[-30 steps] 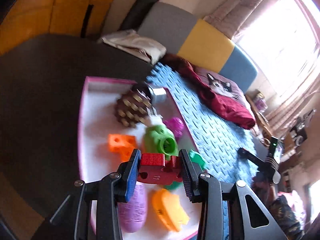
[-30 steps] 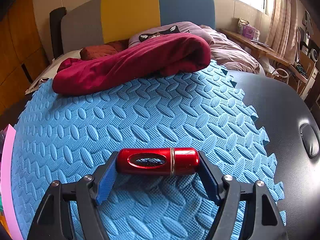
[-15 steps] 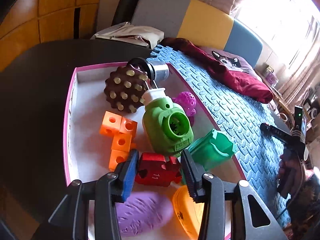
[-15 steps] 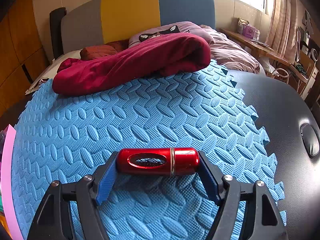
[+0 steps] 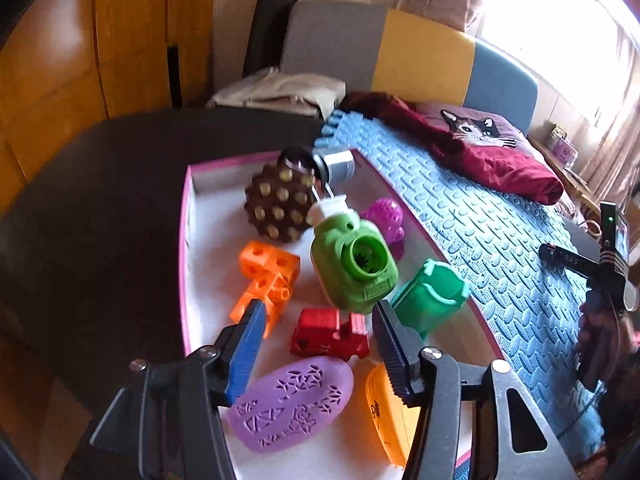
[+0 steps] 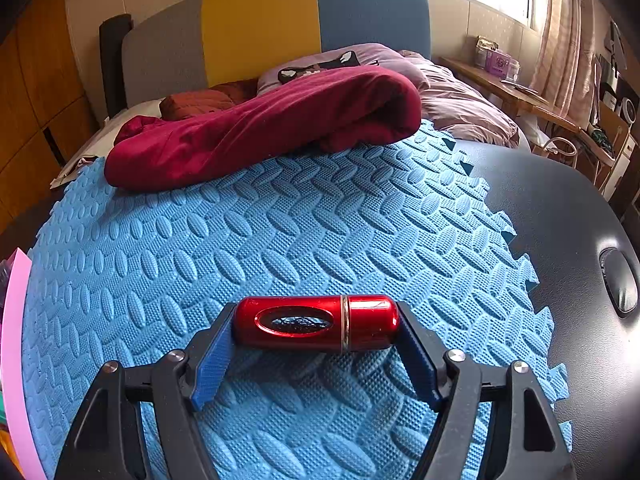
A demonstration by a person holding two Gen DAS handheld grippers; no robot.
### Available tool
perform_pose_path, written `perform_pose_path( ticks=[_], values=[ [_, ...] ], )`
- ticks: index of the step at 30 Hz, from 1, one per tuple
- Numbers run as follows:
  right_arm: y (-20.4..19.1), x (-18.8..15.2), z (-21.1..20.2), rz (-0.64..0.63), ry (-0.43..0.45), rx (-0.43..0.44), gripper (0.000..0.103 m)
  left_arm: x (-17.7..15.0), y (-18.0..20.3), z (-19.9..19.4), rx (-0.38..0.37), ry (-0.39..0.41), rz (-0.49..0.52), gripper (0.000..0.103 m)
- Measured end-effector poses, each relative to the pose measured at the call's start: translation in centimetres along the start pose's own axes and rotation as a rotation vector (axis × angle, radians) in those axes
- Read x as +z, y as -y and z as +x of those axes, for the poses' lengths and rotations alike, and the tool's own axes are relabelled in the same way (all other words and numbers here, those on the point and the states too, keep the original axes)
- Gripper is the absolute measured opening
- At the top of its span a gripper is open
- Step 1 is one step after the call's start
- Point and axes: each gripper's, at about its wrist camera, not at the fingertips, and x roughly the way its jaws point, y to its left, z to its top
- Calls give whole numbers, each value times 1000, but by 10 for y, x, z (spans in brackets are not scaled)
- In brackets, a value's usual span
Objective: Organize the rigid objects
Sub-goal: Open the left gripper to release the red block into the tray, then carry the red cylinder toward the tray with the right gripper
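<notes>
The left claw (image 5: 320,340) had just been opening, its jaws standing clear of the red block (image 5: 329,334), which lay in the pink-rimmed tray (image 5: 185,240) just in front of the green sharpener (image 5: 352,264). The right claw (image 6: 316,340) gripped a red metal capsule (image 6: 316,322) endwise above the blue mat (image 6: 280,240). The capsule looked stiff, smooth and likely slippery, so its ends suit the pads best.

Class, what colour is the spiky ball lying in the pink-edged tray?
The spiky ball is dark brown with pale yellowish studs; the left wrist view shows it best.
</notes>
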Motion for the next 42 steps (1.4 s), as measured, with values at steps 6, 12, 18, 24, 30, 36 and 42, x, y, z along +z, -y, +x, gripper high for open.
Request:
perform_pose_path(
  ticks=[6,12,18,24,30,36,42],
  values=[
    [0,0,0,0,0,0,77,0,6,-18,37,36,33,62],
    [0,0,0,0,0,-1,76,-1,3,-32,55,69,34,62],
    [-1,0,-1,-5,-1,-9,76,-6,-5,-39,48,72,7,65],
    [-1,0,0,-6,-2,-11,76,-9,-14,-47,45,88,-14,66],
    [-3,-1,-2,-17,-3,-28,76,-12,-28,-52,62,99,-45,68],
    [-6,-11,-11,-22,-6,-32,76,-15,-41,-52,88,102,-73,68],
    [-8,-24,-24,-22,-22,-21,76,-16,-54,-50,97,96,-116,68]
  ],
)
